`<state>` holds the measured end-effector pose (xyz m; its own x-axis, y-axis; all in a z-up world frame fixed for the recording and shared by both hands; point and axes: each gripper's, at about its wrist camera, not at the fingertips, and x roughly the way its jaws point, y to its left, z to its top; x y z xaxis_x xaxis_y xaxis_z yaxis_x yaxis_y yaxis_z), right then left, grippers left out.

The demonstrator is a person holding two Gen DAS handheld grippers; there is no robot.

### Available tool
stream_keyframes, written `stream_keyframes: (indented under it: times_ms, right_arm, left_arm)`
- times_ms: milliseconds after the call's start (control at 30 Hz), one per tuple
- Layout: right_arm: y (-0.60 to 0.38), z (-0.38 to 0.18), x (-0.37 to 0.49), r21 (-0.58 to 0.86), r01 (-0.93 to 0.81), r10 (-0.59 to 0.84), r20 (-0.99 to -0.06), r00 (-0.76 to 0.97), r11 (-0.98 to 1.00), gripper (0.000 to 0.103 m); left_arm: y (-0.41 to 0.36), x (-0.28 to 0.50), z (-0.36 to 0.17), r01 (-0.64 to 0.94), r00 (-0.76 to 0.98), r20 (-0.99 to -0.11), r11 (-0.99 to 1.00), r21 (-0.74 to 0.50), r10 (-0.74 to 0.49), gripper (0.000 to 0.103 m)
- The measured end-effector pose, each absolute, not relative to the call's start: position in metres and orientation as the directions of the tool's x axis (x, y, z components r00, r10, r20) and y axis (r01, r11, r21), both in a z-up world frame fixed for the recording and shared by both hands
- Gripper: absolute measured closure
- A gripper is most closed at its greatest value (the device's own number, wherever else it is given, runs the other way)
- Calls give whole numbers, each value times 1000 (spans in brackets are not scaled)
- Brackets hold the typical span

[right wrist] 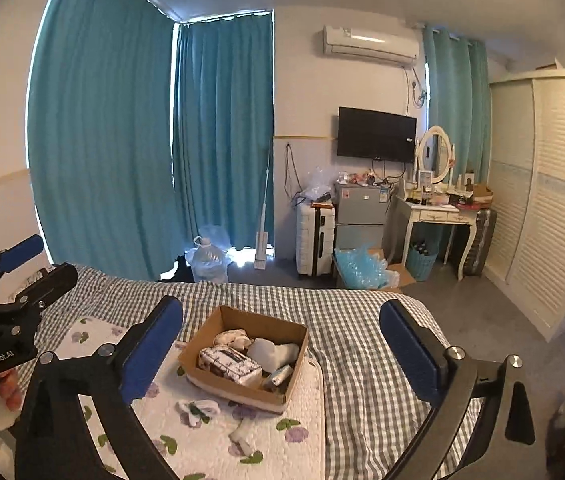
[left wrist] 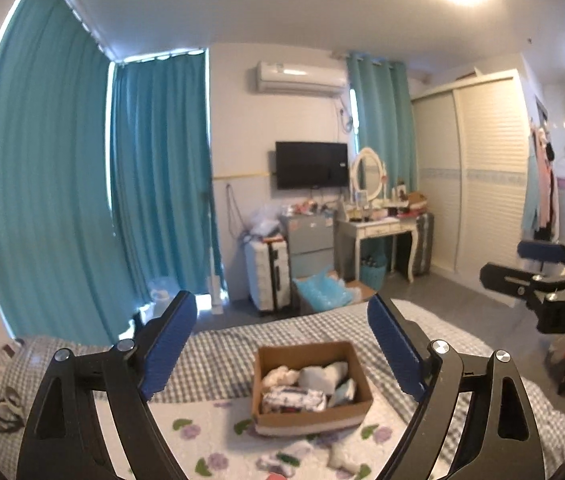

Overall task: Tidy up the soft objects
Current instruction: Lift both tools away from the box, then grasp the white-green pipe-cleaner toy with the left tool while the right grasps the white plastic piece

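A brown cardboard box point(left wrist: 314, 416) point(right wrist: 294, 334) sits on a white floral quilted mat point(left wrist: 210, 436) point(right wrist: 314, 412) on the bed. It holds several soft items: white socks, a patterned bundle point(right wrist: 228, 364) and a cream bundle. Loose small socks lie on the mat in front of the box point(right wrist: 198, 410) point(right wrist: 242, 434) point(left wrist: 338, 456). My left gripper point(left wrist: 282, 352) is open and empty above the bed, short of the box. My right gripper point(right wrist: 282, 348) is open and empty, also above the box. Each gripper shows at the edge of the other's view point(left wrist: 538, 276) point(right wrist: 22, 272).
The bed has a grey checked sheet point(right wrist: 362, 360). Beyond its foot stand a box of blue plastic point(right wrist: 362, 268), a white suitcase point(right wrist: 314, 240), a small fridge point(right wrist: 360, 216), a dressing table point(right wrist: 442, 216) and a wardrobe point(right wrist: 554, 200). Teal curtains point(right wrist: 122, 140) hang on the left.
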<state>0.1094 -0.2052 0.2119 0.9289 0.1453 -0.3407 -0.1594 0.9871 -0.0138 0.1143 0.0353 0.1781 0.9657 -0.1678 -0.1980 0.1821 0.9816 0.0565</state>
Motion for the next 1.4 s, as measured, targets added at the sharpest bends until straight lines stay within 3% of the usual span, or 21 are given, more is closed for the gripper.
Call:
stream_keyframes:
  times_ms: [133,267,700,900,1033,1200,1400]
  right_arm:
    - [-197,194,92,-17,-161,145,-357,923,987,3]
    - [-189,161,94,-30,-167,143,-389,910,985,3]
    - [-152,-33,198,42,-203,184,-630,755,978,6]
    - [-134,-124,247,96,-223,216,-755,618,970,31]
    - [-121,-169,264,116,-260,244,-806,539,959,38]
    - [-125,-191,270,153,-255,267,-821,505,955,71]
    - [-143,-174,264,129,-247,247,-803,542,960,72]
  left_arm:
    - [41,104,154,168,967,-208,982,90,-146,15]
    - [42,116,114,174,949,-282,981,88,-143,15]
    - [51,201,-59,148,825,-553,989,12,-116,15]
    - [51,234,-120,138,762,-639,990,-2,-107,15]
    - [53,247,-143,137,728,-679,991,6,-96,15]
    - [45,258,-157,157,697,-709,988,6,-106,15]
    - [30,276,-169,156,643,-760,988,10,-94,15]
